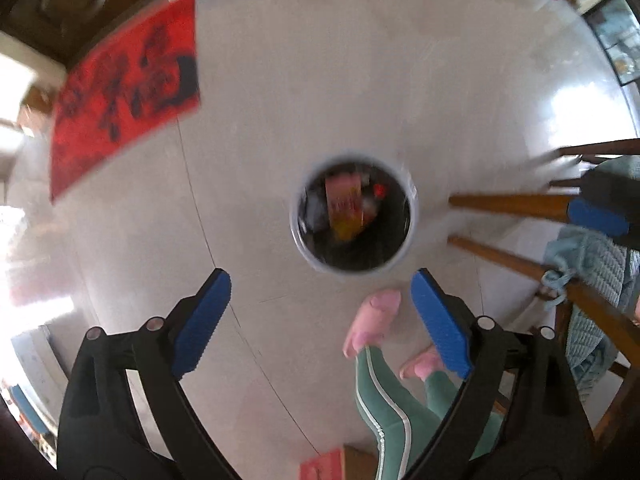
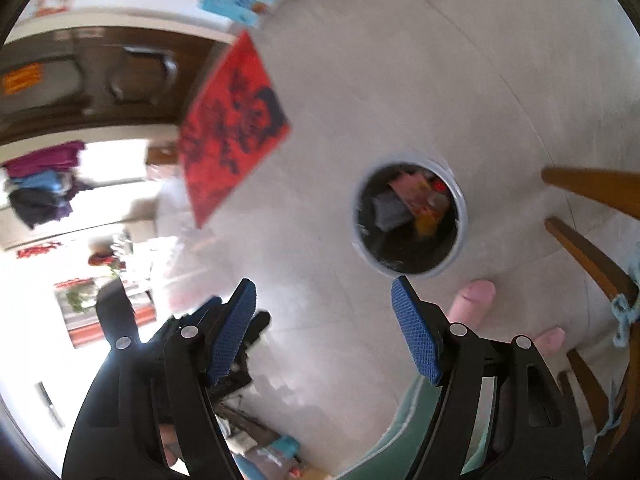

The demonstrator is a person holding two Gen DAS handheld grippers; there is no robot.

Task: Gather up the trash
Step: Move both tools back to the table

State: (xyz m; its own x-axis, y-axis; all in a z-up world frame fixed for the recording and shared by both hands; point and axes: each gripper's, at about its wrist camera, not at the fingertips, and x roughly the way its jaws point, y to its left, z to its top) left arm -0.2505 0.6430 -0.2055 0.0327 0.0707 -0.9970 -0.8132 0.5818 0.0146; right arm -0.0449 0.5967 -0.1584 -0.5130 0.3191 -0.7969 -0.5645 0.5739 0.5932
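Looking straight down from both wrist views, the trash bin [image 1: 354,216] stands on the pale tiled floor [image 1: 320,80], already holding a red-and-yellow wrapper [image 1: 346,208] and some darker scraps. The left hand-held gripper [image 1: 320,320] has its blue pads spread wide with nothing between them, and the right hand-held gripper [image 2: 324,328] is likewise spread and empty. Both frames are smeared by motion, so fine detail is uncertain.

With both tools empty above the bin, the step in hand appears to be going for the next piece of trash. A large red paper sheet [image 1: 128,92] with dark characters lies on the floor, far and to the left of the bin, well apart from it; whether it counts as trash cannot be told.

To do this well, slow the swing so the view steadies, keep the pads open until they straddle an edge, and lift a flat sheet by a corner. Mind the wooden chair legs [image 1: 508,204] just right of the bin and the person's pink slippers [image 1: 376,320] near its close side.
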